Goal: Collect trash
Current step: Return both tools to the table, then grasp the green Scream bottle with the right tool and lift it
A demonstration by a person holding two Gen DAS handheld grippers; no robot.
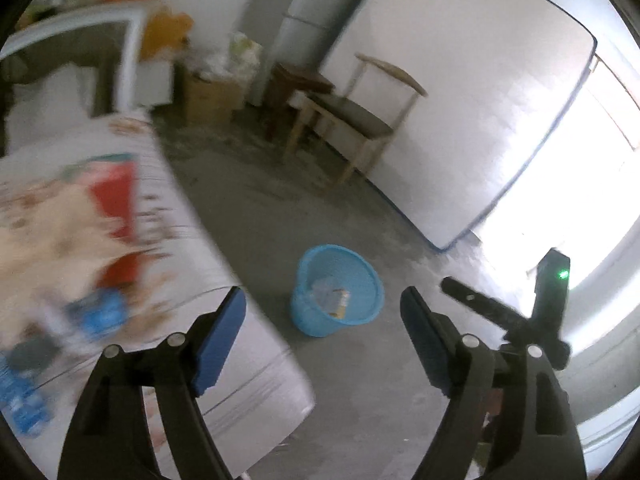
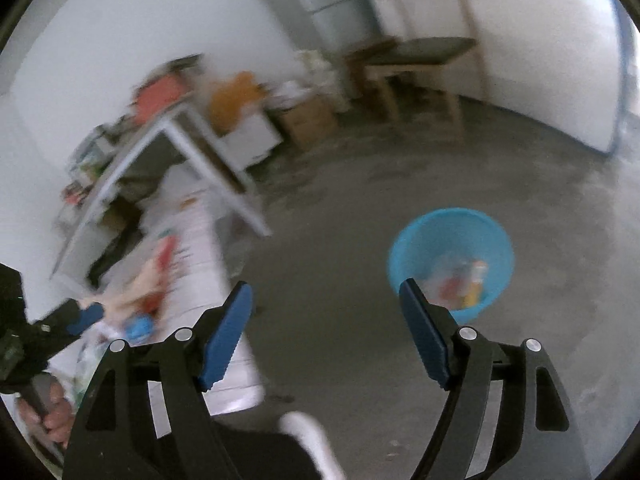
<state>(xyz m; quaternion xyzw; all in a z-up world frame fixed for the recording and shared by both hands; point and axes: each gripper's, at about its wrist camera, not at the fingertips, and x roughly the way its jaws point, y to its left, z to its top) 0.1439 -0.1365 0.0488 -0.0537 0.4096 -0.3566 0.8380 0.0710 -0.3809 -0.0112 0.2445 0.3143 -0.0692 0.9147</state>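
A light-blue plastic basket point(image 1: 308, 320) stands on the grey floor, with several wrappers and small packets in its bottom. My left gripper point(image 1: 324, 320) hangs open in front of it, over the edge of the cloth-covered table point(image 1: 248, 380), with nothing between its blue pads. Blurred blue wrappers point(image 1: 100, 316) lie on that table at the left. My right gripper point(image 2: 326, 312) is open and empty too, with the basket point(image 2: 408, 240) just beyond its right finger. In the left wrist view, the right gripper point(image 1: 500, 276) shows at the right. A hand point(image 2: 52, 412) holds the left tool.
A wooden chair point(image 1: 352, 120) and a dark stool stand by the far wall, beside a cardboard box point(image 1: 208, 96) full of bags. A white-framed table point(image 1: 120, 40) sits at the back left. A large white panel point(image 1: 460, 100) leans at the right. A white shoe point(image 2: 308, 436) is on the floor nearby.
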